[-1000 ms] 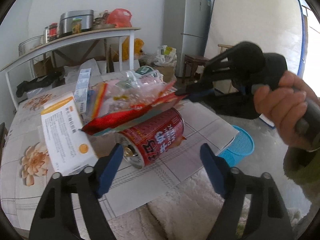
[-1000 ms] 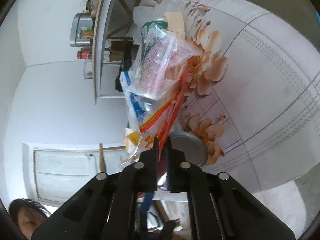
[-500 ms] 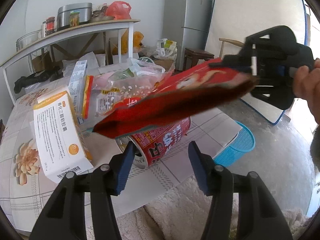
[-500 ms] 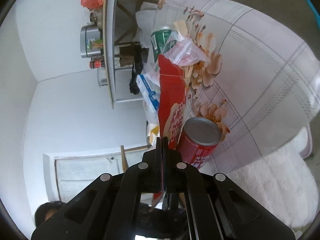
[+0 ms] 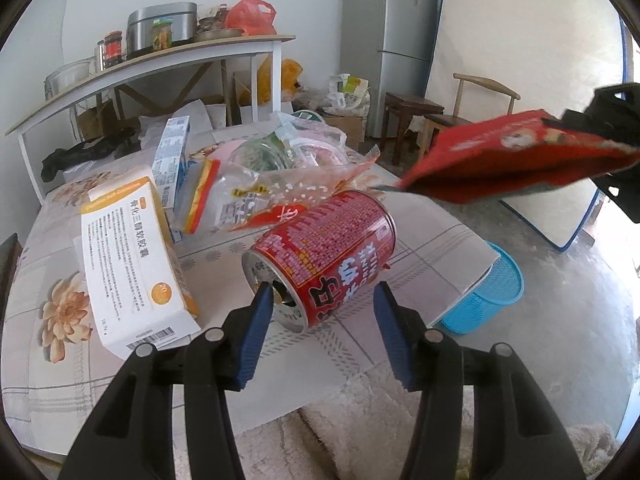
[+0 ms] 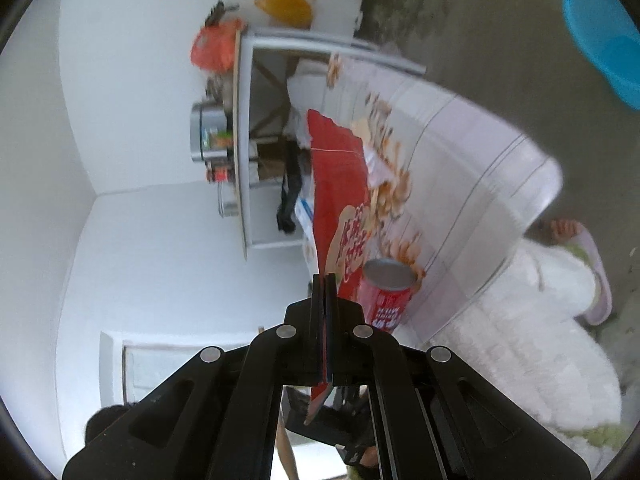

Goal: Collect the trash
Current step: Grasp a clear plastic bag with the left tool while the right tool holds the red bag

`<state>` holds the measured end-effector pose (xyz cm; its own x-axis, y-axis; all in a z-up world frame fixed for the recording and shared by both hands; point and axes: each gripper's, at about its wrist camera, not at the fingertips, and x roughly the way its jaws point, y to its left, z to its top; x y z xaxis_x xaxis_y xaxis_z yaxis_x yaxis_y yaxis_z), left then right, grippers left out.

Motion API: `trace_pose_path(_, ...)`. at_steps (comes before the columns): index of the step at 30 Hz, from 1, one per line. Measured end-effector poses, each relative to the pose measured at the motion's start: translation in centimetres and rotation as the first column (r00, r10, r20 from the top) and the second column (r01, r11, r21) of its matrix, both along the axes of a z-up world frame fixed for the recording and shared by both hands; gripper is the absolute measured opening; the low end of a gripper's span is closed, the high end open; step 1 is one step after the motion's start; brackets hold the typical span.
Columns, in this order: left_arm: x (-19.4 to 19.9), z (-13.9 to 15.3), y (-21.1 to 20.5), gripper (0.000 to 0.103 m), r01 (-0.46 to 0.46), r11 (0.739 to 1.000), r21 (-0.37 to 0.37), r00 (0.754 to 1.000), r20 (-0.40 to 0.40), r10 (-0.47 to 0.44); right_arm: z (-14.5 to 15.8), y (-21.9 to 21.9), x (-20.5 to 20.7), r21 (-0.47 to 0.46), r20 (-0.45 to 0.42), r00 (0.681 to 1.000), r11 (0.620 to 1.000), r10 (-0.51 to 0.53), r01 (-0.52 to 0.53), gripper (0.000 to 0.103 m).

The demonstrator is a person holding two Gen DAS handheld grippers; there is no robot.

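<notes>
A home; fridge, leaning mattress, cluttered shelf.

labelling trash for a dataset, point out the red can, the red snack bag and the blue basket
red can (image 5: 332, 248), left wrist view, printed side
red snack bag (image 5: 512, 160), left wrist view, middle of its face
blue basket (image 5: 492, 292), left wrist view, mesh wall

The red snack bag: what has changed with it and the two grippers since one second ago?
The right gripper, shut on the red snack bag, lifted it off the pile and carried it right, away from the table. The left gripper moved closer to the red can and narrowed, still open. Can, white box and clear bags stayed put.
</notes>
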<state>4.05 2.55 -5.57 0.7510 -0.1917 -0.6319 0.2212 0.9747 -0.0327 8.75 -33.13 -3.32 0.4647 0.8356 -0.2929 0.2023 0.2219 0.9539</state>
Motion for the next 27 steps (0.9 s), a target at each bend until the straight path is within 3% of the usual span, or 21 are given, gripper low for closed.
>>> trace_pose_path(7,-1.0,0.6,0.4,0.051,-0.03,0.999,0.021,1.0,0.01,0.03,-1.1,-1.0,-0.2,0.042,-0.001,1.0,0.999,-0.027,0.027,0.0)
trace_pose_path(15,-1.3,5.4,2.1,0.051,-0.054,0.996,0.07,0.987,0.156,0.042,-2.0,-2.1,-0.3,0.07,0.007,0.999,0.997,-0.036,0.035,0.0)
trace_pose_path(19,0.3,7.4,4.2,0.051,0.038,0.998,0.047,0.988,0.146,-0.045,-2.6,-2.4,-0.6,0.096,0.001,0.999,0.995,-0.041,0.04,0.0)
trace_pose_path(23,2.2,7.0,4.3,0.051,0.182,0.968,0.175,0.975,0.092,-0.2,-3.6,-3.0,-0.5,0.118,-0.014,0.999,0.992,-0.046,0.047,0.0)
trace_pose_path(27,4.2,5.2,4.1,0.046,0.231,0.942,0.242,0.97,0.021,-0.243,-4.2,-3.8,-0.4,0.13,-0.027,0.998,0.99,-0.055,0.058,0.0)
